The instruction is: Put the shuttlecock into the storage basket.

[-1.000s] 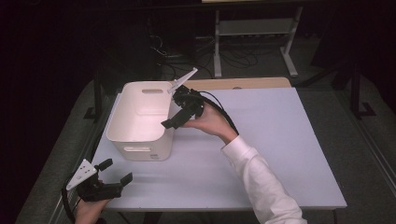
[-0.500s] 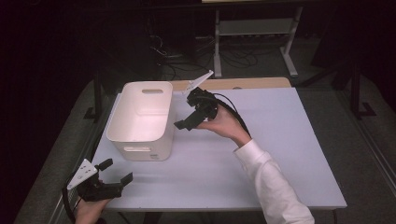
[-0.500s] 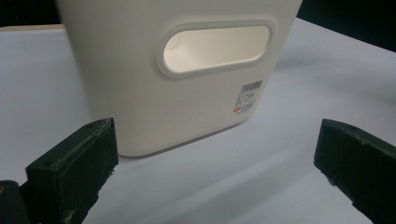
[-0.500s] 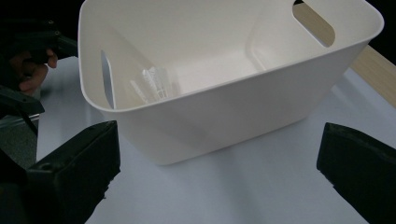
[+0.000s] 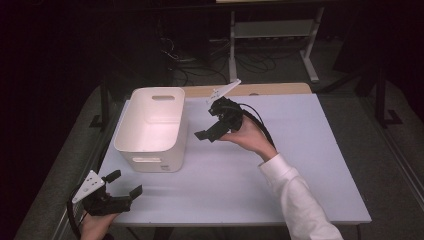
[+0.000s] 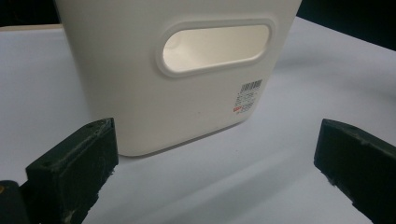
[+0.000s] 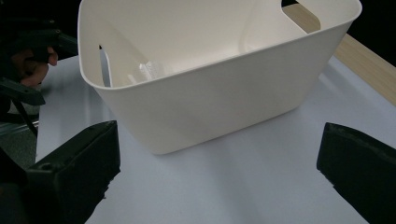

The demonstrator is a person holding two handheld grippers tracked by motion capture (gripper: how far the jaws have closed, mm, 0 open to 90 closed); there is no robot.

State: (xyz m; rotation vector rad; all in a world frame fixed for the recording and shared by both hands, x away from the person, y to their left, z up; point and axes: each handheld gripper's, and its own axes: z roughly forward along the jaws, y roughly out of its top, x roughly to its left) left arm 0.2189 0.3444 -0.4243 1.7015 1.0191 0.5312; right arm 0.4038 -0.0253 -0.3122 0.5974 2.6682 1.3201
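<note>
dark room; grey floor (image 5: 390,165), metal shelf frame (image 5: 272,37) behind the white table (image 5: 300,165).

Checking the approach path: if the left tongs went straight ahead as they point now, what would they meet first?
Probably the white bin: its handle-slot end wall faces the open left tongs, with bare table between.

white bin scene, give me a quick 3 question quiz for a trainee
1. True or false: the right gripper is shut on the white bin.
2. Which gripper hovers beside the bin's long side? A) left B) right
3. Fill in: the label sits on the bin's end wall under the ____ cutout.

Key: 1 false, its jaws stand wide apart, off the bin. 2 B; the left gripper faces the end wall. 3 handle.
</note>
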